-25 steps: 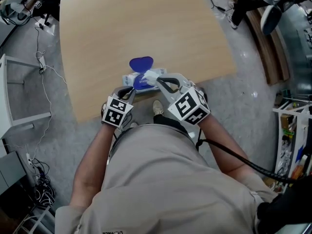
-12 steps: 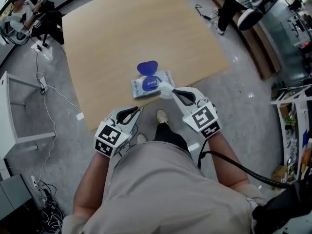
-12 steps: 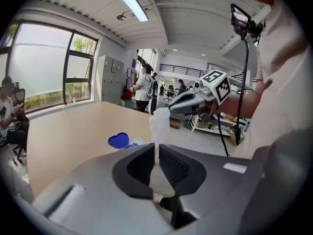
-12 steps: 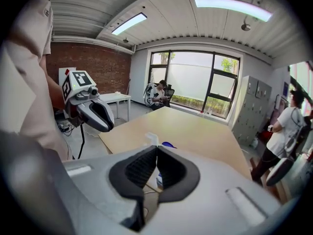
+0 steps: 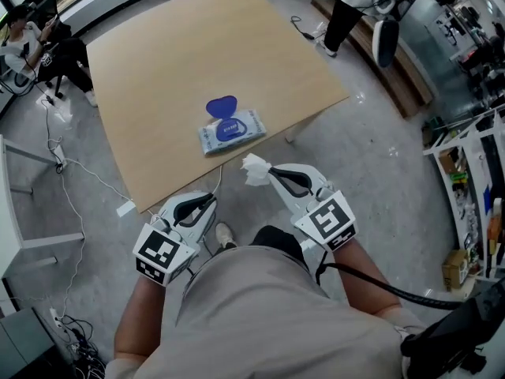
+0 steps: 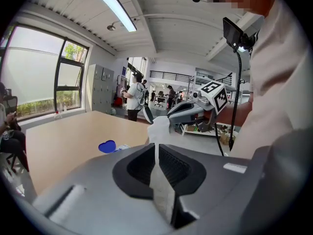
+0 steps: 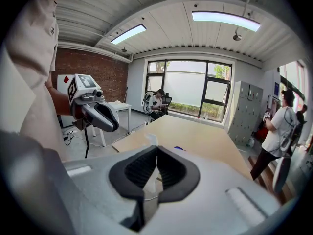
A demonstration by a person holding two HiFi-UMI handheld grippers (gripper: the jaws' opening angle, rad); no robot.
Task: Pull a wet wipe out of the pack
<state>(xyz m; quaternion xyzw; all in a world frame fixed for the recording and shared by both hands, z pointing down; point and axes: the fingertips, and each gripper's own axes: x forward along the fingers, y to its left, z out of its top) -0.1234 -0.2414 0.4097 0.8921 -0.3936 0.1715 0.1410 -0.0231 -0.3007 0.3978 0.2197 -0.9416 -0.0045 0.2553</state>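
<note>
The wet wipe pack (image 5: 232,132) lies near the table's front edge with its blue lid (image 5: 222,106) flipped open. A crumpled white wipe (image 5: 254,170) hangs off the table in front of the pack, and my right gripper (image 5: 269,173) is shut on it. In the right gripper view a bit of the wipe (image 7: 150,140) shows past the closed jaws of the right gripper (image 7: 156,152). My left gripper (image 5: 211,199) is shut with nothing in it, below the table edge. The left gripper view shows its closed jaws (image 6: 156,151), the wipe (image 6: 159,128) and the lid (image 6: 107,146).
The wooden table (image 5: 173,54) reaches back to bottles at its far edge. Cables run over the grey floor (image 5: 63,180) at the left. A seated person (image 5: 39,42) is at the far left, another person (image 5: 347,6) stands by a bench at the back right. Shelves (image 5: 473,188) stand at the right.
Both grippers have drawn back from the pack toward my body. The wipe has come away from the pack in the right gripper. The left gripper has left the pack.
</note>
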